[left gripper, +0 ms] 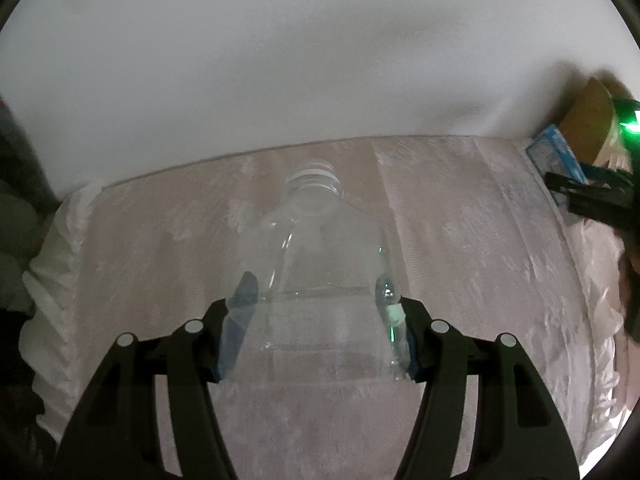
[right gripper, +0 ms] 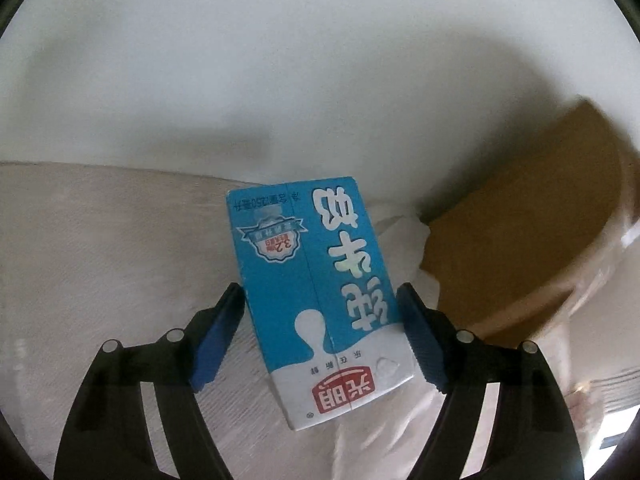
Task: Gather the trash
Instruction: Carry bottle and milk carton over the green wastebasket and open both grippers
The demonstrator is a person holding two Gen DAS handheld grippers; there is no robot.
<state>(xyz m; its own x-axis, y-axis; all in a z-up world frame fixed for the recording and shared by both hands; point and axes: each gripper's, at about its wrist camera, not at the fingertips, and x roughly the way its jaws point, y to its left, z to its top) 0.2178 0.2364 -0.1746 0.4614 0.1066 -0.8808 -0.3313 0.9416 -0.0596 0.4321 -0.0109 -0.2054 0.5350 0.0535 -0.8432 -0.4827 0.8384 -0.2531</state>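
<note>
In the left wrist view, the left gripper (left gripper: 316, 292) occupies the lower half of the frame, its black arms ending in blue pads. Between them sits a clear, empty plastic bottle (left gripper: 316, 280) with no cap, its threaded neck pointing toward the upper middle of the frame. Both pads press against the bottle's sides, so the jaws are clamped on it. Beneath lies a pale pinkish quilted bed cover (left gripper: 460, 240), running up to a plain white wall (left gripper: 280, 60) across the top of the frame. At the far right edge, the right gripper (left gripper: 592, 196) shows as a dark shape with a green light above it; beside it are a corner of the blue milk carton (left gripper: 552, 156) and a brown cardboard box (left gripper: 588, 120).

In the right wrist view, the right gripper (right gripper: 320, 332) fills the lower part of the frame, and the blue and white milk carton (right gripper: 316, 288), printed with Chinese characters, lies flat on the bed cover (right gripper: 100, 240) between its blue pads. A narrow gap shows at the left pad; whether the right pad touches the carton's edge I cannot tell, so the jaws stand apart around it rather than pinching it. The open cardboard box (right gripper: 520, 248) sits at centre right, against the white wall (right gripper: 280, 60).
</note>
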